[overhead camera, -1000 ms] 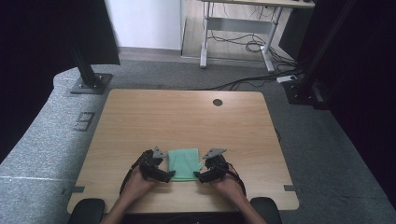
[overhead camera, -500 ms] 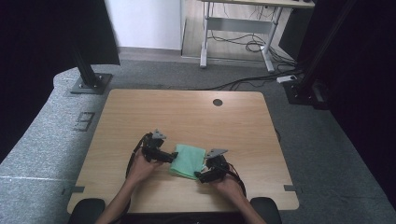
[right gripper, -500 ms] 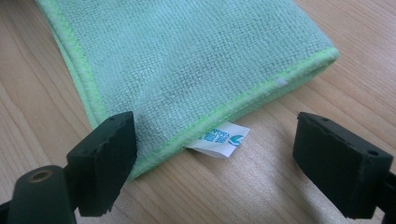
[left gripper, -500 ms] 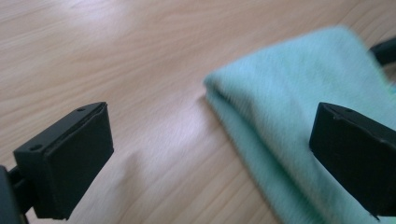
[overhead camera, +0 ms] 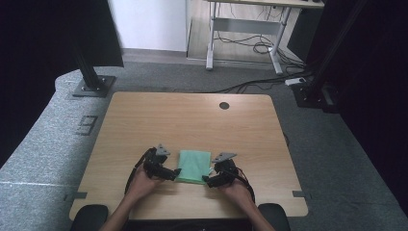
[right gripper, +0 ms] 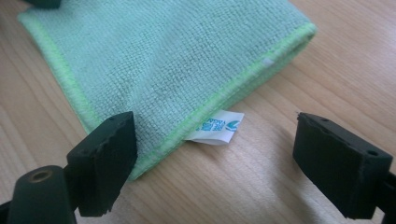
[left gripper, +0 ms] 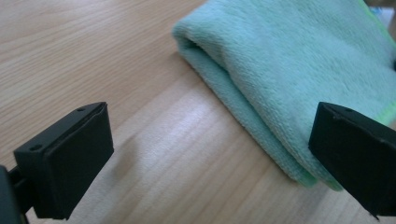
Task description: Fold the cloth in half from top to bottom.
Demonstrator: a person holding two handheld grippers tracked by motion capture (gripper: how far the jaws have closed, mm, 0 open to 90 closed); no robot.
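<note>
1. The left gripper point(overhead camera: 166, 172) sits at the left edge of the folded green cloth point(overhead camera: 194, 166), low over the wooden table point(overhead camera: 192, 120). Its jaws stand wide apart in the left gripper view, one over bare wood and the other at the cloth's rolled fold point(left gripper: 243, 116), with nothing between them.

2. The cloth lies flat near the table's front edge, between the two grippers. It has a brighter green hem and a small white label point(right gripper: 215, 127) poking out from under one side.

3. The right gripper point(overhead camera: 215, 179) is at the cloth's right front corner, jaws also spread wide and holding nothing; one jaw sits over the hem.

4. Risk, as I judge it: closing now could pinch only the top layer (the fold is thick and soft), so the cloth would unfold or drag. A jaw could also catch just the label.

5. No containers are on the table.
</note>
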